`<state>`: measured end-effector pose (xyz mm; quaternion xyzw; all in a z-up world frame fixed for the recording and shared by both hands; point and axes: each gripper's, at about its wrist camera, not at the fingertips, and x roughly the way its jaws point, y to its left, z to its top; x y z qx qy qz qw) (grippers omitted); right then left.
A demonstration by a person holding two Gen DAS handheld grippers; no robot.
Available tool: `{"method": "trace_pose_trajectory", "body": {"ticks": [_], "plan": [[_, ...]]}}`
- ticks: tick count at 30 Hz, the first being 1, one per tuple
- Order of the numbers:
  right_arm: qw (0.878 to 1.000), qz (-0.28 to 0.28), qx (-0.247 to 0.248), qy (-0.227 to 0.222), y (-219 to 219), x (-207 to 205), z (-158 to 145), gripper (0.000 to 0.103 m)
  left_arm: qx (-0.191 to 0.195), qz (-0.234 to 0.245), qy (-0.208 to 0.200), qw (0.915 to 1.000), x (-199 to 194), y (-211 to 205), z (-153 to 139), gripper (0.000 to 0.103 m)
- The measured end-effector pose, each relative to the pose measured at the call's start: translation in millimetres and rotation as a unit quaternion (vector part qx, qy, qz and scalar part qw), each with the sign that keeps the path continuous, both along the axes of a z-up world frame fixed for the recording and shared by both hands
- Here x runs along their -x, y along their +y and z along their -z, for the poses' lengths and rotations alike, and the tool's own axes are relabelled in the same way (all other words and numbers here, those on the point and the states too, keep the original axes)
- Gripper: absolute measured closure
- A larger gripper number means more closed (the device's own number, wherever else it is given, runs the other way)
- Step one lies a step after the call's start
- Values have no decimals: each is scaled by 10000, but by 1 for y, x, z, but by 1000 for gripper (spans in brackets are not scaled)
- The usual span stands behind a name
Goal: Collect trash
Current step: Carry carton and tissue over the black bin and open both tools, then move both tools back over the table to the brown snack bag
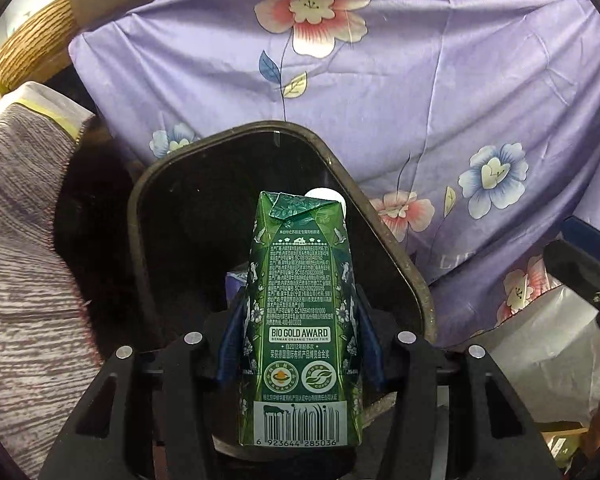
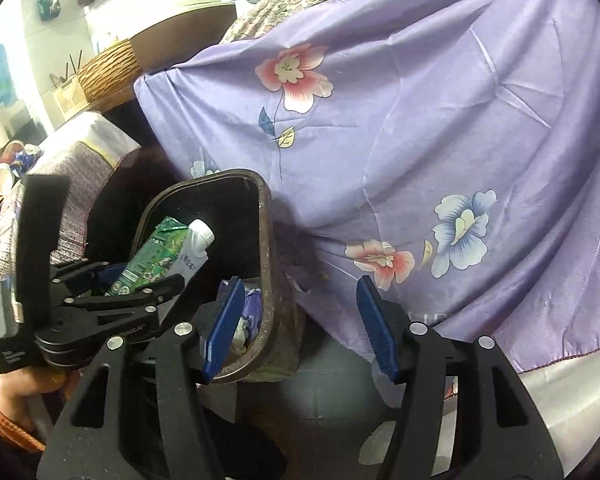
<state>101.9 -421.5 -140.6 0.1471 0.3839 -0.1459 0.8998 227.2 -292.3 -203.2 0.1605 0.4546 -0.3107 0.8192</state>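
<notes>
The left gripper (image 1: 298, 344) is clamped on the green carton (image 1: 300, 312), held over the open mouth of the trash bin (image 1: 396, 248). The carton's long axis runs forward along the fingers, cap end tilted down toward the bin's far rim. The right gripper (image 2: 296, 328) stands apart and empty at the bin's near right corner.

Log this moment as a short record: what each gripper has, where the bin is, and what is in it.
left gripper: shut on green carton, held over the bin's mouth
right gripper: open, nothing between the pads
bin: dark, beside the purple floral cloth
bin contents: purple and white wrappers
carton cap: white, on
</notes>
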Motion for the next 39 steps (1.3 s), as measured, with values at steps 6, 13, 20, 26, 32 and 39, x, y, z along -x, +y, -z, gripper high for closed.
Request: {"method": "trace_pose_trajectory", "body": {"ticks": [6,13,20,26,32,39], "plan": [[10000,59,41,-37,-2,-1,-3,39,193,37,-100,9998,6,2,-8,15],[9994,282,66,-188,-11,1,-14,30,437,109,-279,9986,27,19,-34,10],[9993,162,75,-314,-4,-8,-24,24,820,188,-859,9927,62,55,-88,5],[9983,-147,61,-562,22,-20,-41,19,1120,-46,-1342,9846,81,101,-136,5],[9956,-656,47,-663,61,-40,-56,18,1327,-464,-1720,9750,90,154,-169,5],[9856,-1457,20,-855,120,-61,-72,9,1111,-1126,-2009,9668,87,216,-179,5]]}}
